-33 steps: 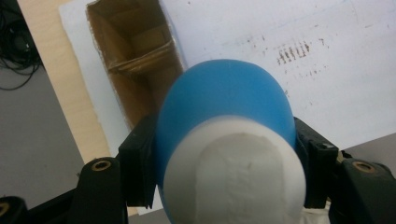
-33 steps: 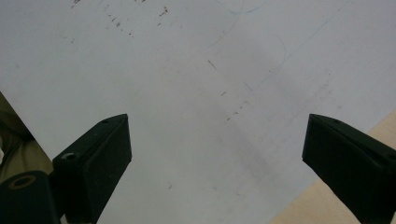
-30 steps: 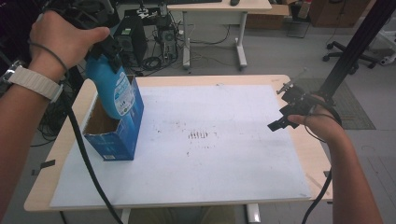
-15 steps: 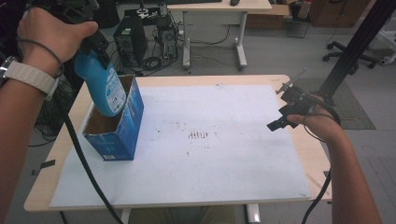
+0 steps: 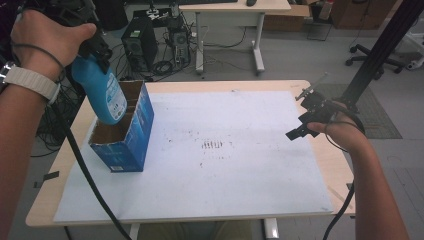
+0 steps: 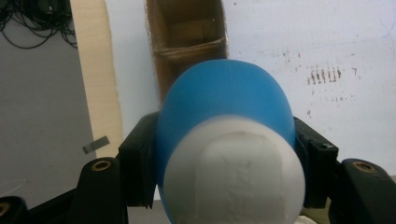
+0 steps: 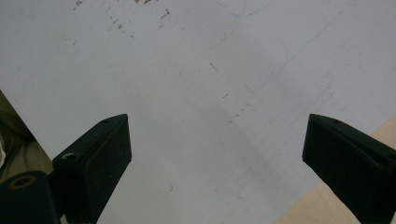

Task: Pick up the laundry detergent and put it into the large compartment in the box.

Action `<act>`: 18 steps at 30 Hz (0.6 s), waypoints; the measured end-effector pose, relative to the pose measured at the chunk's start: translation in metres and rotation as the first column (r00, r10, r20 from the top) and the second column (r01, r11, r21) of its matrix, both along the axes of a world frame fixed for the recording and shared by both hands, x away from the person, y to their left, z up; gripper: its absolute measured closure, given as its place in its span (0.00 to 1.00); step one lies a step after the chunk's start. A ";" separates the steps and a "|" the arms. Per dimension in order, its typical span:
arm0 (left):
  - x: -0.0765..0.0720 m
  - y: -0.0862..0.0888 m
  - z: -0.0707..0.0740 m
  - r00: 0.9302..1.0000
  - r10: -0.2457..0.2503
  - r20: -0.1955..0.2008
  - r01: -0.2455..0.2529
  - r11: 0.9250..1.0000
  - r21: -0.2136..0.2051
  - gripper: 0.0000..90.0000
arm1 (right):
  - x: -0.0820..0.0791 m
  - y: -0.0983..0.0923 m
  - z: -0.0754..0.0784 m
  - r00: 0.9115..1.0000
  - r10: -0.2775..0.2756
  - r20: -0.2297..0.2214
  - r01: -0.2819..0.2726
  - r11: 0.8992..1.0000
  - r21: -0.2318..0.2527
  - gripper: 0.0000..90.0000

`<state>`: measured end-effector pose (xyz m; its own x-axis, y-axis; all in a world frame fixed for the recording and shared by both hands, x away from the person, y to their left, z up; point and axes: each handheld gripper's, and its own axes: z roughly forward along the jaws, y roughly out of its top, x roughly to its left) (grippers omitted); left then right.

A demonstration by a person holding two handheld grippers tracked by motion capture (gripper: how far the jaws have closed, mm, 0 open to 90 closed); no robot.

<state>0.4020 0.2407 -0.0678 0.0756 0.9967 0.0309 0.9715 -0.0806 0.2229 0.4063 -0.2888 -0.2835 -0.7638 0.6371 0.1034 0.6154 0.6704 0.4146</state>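
Now, stage: bottle hangs over the box, its base about level with the rim; whether it is entering or leaving I cannot tell.
Left gripper: clamped on the bottle just below its white cap, jaws pressed to either side of the blue body.
Right gripper: jaws wide apart, holding nothing, hovering over the white sheet at about 3 o'clock on the table.
Bottle place: at 9 o'clock on the table, tilted, above the box's near end.
Box: open-topped, cardboard dividers inside; compartments look empty.
Done: bottle gripped and held above the box.
Left: seating it in a compartment or setting it elsewhere.
In the way: dividers and rim, which the base could catch.
Around: ink marks mid-sheet, desk and computer beyond the table at 12 o'clock.
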 end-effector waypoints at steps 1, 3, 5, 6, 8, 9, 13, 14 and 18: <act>0.000 0.001 0.000 1.000 0.002 -0.002 -0.002 1.000 0.001 0.42 | 0.000 0.000 0.000 1.000 0.000 -0.001 0.000 1.000 0.000 0.09; 0.001 0.002 -0.001 1.000 0.010 -0.002 -0.010 1.000 0.001 0.42 | 0.000 0.001 0.000 1.000 0.000 -0.001 0.000 1.000 -0.001 0.09; 0.001 0.003 -0.002 1.000 0.019 0.001 -0.019 1.000 -0.001 0.42 | 0.000 0.001 0.000 1.000 0.000 0.000 0.000 1.000 0.000 0.09; 0.002 0.004 -0.003 1.000 0.023 0.000 -0.023 1.000 -0.001 0.42 | 0.000 0.001 0.000 1.000 0.000 0.000 0.000 1.000 0.000 0.09; 0.002 0.005 -0.004 0.999 0.032 0.002 -0.032 0.999 -0.002 0.42 | 0.000 0.001 0.000 1.000 0.001 -0.001 -0.001 1.000 0.000 0.09; 0.003 0.006 -0.005 0.999 0.038 0.003 -0.038 0.999 0.000 0.42 | 0.000 0.001 0.000 1.000 0.000 -0.002 0.000 1.000 0.000 0.09; 0.004 0.007 -0.010 0.999 0.046 0.001 -0.046 0.999 0.023 0.42 | 0.000 0.002 -0.001 1.000 0.003 -0.003 -0.003 1.000 0.002 0.09; 0.005 0.008 -0.012 0.999 0.050 -0.001 -0.050 0.999 0.022 0.42 | 0.000 0.002 -0.001 1.000 0.003 -0.003 -0.003 1.000 0.002 0.09; 0.006 0.011 -0.018 0.998 0.064 -0.003 -0.064 0.998 0.008 0.42 | 0.001 0.003 -0.001 1.000 0.003 -0.005 -0.003 1.000 0.002 0.09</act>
<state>0.4082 0.2519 -0.0858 0.0114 0.9992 0.0387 0.9755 -0.0196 0.2192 0.4068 -0.2861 -0.2849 -0.7654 0.6344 0.1086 0.6152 0.6714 0.4132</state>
